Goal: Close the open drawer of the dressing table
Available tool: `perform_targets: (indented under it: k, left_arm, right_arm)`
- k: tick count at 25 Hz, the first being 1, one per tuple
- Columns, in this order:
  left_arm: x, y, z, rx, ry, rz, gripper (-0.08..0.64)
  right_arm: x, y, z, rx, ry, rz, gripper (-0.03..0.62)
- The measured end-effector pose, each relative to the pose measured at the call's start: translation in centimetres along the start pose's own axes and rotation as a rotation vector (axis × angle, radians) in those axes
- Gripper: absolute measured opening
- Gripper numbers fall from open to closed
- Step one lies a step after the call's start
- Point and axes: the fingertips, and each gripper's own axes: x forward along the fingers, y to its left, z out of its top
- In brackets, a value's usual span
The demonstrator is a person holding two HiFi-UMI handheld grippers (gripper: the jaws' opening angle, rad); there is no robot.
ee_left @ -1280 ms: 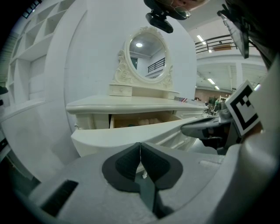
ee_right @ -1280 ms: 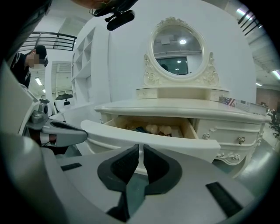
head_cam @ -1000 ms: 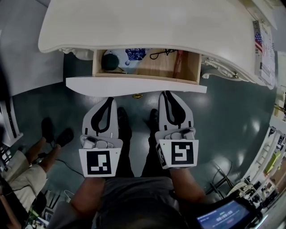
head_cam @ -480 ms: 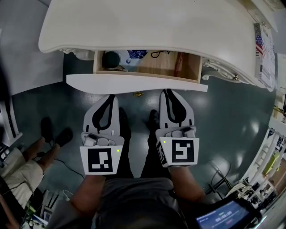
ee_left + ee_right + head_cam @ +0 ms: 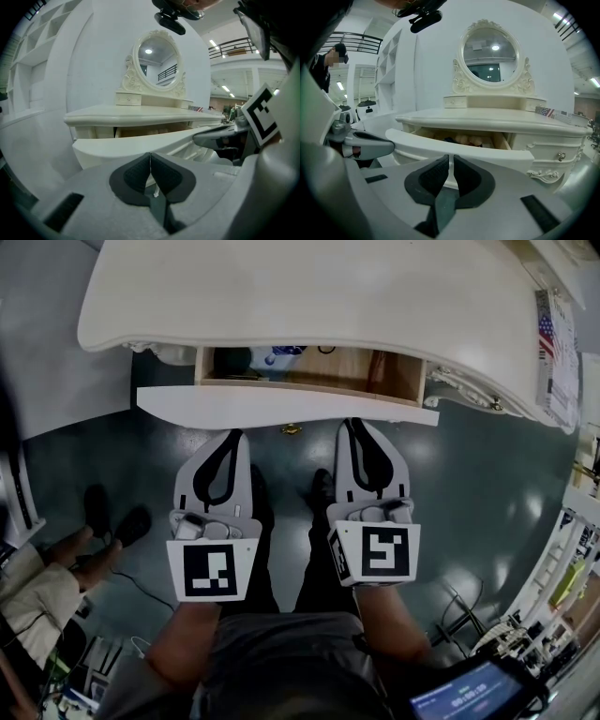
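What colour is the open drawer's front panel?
Cream white; the drawer front shows best in the head view.

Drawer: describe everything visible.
The drawer is partly open under the tabletop: white curved front, pale wood inside, a small brass knob on the front. At its back lie dark items, mostly hidden. The shut left gripper and right gripper sit at its front; contact is unclear.

We see a smooth, cream-painted dressing table (image 5: 309, 287), its drawer (image 5: 323, 381) bare matt wood inside; toward four o'clock the floor (image 5: 478, 493) looks glossy, reflective.
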Motion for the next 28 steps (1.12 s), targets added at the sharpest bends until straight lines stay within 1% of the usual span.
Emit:
perform_targets:
  k: [8, 28]
  left_arm:
    - [0.2, 0.1, 0.2, -0.009, -0.011, 0.005, 0.017]
    - [2.3, 0.7, 1.2, 0.017, -0.033, 0.004, 0.017]
  right_arm:
    - [0.2, 0.0, 0.1, -0.001, -0.006, -0.002, 0.017]
    - [2.1, -1.0, 1.1, -0.01, -0.027, -0.011, 0.017]
